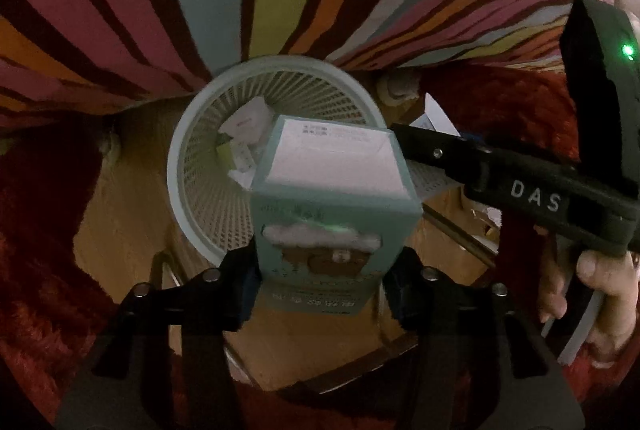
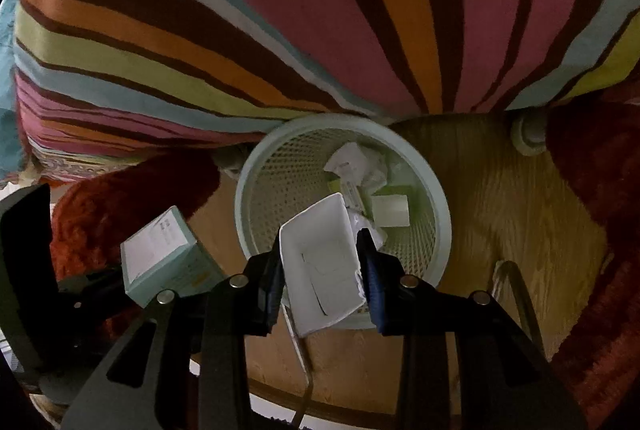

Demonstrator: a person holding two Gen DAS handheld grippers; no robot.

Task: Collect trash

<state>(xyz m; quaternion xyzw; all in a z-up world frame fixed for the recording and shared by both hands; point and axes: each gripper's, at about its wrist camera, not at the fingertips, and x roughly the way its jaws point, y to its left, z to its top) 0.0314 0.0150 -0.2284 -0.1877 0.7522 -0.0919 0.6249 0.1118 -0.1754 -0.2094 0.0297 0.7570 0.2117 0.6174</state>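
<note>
Left wrist view looked steeply down at a pale mesh wastebasket (image 1: 192,157) standing on a wood-grain floor beside a bed draped in a striped cover (image 1: 120,9), with red shaggy rug (image 1: 44,250) at either side. The left tool (image 1: 320,290) had a teal carton (image 1: 332,197) between its fingers, the carton's white end tipped toward the basket's mouth; a sliver of gap seemed to show at the right pad, so I could not tell whether the pads pressed on it. Crumpled paper and small packets (image 1: 244,137) already lay inside the basket. The right tool (image 1: 404,133) reached in from the right side, its black body gripped by a hand (image 1: 600,290).

From the right wrist view, the right tool (image 2: 320,270) was closed on a white open box (image 2: 320,262), pinched at both sides and held over the near rim of the wastebasket (image 2: 436,197). The teal carton (image 2: 168,254) hung just left of the basket, above the floor (image 2: 520,209), and the striped cover (image 2: 320,9) filled the upper part.
</note>
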